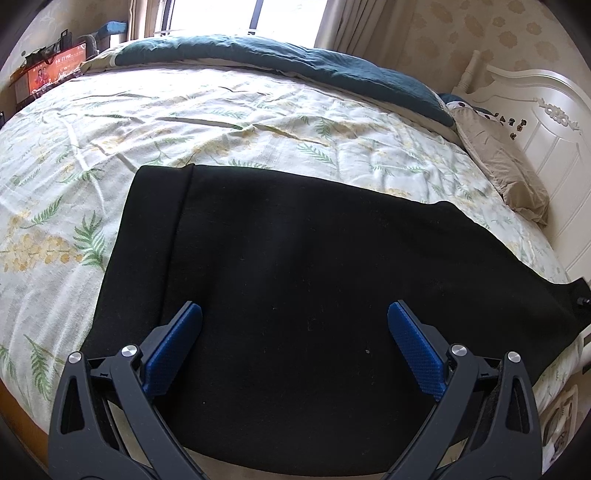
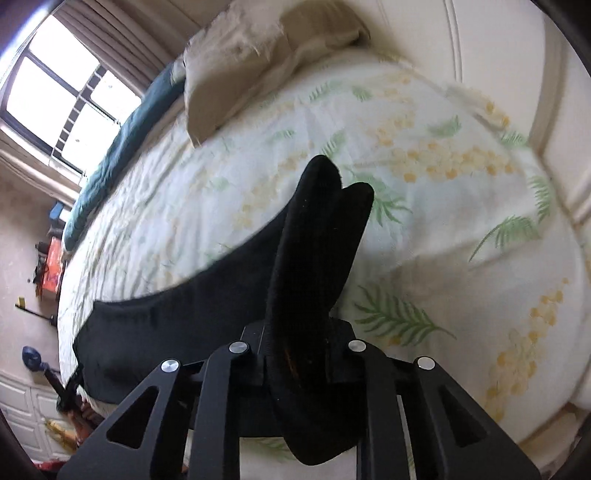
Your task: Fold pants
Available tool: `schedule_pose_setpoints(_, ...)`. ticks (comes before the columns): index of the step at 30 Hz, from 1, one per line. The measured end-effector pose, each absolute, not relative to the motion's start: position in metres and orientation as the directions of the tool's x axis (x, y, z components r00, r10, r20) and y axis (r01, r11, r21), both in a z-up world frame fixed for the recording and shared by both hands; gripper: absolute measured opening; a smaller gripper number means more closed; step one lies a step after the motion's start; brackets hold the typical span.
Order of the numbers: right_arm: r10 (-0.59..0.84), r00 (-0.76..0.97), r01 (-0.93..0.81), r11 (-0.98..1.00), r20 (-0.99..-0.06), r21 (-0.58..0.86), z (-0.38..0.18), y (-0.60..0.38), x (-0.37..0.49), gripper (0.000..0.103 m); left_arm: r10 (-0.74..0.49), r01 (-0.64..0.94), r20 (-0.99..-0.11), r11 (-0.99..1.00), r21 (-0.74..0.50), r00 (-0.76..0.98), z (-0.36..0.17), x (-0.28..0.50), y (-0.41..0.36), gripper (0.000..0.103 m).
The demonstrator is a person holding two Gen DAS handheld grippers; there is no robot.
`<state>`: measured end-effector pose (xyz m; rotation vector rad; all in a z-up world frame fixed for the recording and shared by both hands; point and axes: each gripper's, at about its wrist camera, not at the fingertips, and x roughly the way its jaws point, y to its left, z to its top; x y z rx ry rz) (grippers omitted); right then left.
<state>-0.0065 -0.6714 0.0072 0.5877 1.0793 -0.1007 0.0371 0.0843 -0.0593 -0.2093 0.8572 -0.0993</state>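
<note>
Black pants [image 1: 295, 240] lie spread flat across the floral bed cover [image 1: 221, 122]. My left gripper [image 1: 294, 314] hovers over their near part, wide open, with nothing between the blue pads [image 1: 173, 347]. In the right wrist view a thick bunched fold of the pants [image 2: 314, 258] stands up out of my right gripper [image 2: 299, 354], which is shut on it. The fabric hides that gripper's fingertips. The rest of the pants [image 2: 147, 332] trails off to the left over the bed.
A teal blanket [image 1: 280, 62] lies along the far side of the bed below the window [image 1: 207, 14]. A beige pillow [image 1: 495, 158] rests by the white headboard [image 1: 546, 122]. An orange box [image 1: 55, 74] stands beyond the left edge of the bed.
</note>
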Motion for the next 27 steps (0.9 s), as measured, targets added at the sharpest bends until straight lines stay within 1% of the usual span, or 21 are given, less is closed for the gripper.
schedule_pose_setpoints(4,0.193,0.549,0.322,0.849,-0.813,0.419,0.046,-0.652,-0.011,0.019,-0.179,0.007,-0.737,0.973,-0.23,0.652,-0.059,0.037,0.086,0.1)
schedule_pose_setpoints(7,0.212,0.579,0.272,0.86,-0.787,0.432,0.072,-0.627,-0.011,0.019,-0.191,0.009,-0.732,0.97,-0.245,0.654,-0.059,0.036,0.088,0.1)
schedule_pose_setpoints(13,0.253,0.591,0.17,0.889,-0.766,0.424,0.097,-0.561,0.003,0.019,-0.201,0.011,-0.725,0.966,-0.257,0.659,-0.059,0.034,0.089,0.1)
schedule_pose_setpoints(17,0.289,0.578,0.092,0.906,-0.763,0.413,0.096,-0.507,0.02,0.019,-0.207,0.016,-0.72,0.965,-0.263,0.662,-0.059,0.033,0.09,0.1)
schedule_pose_setpoints(22,0.374,0.534,-0.003,0.898,-0.759,0.44,0.076,-0.438,0.043,0.019,-0.224,0.019,-0.716,0.959,-0.282,0.662,-0.058,0.033,0.093,0.1)
schedule_pose_setpoints(27,0.378,0.49,-0.045,0.911,-0.786,0.41,0.045,-0.378,0.059,0.019,-0.233,0.021,-0.709,0.955,-0.295,0.666,-0.058,0.032,0.094,0.1)
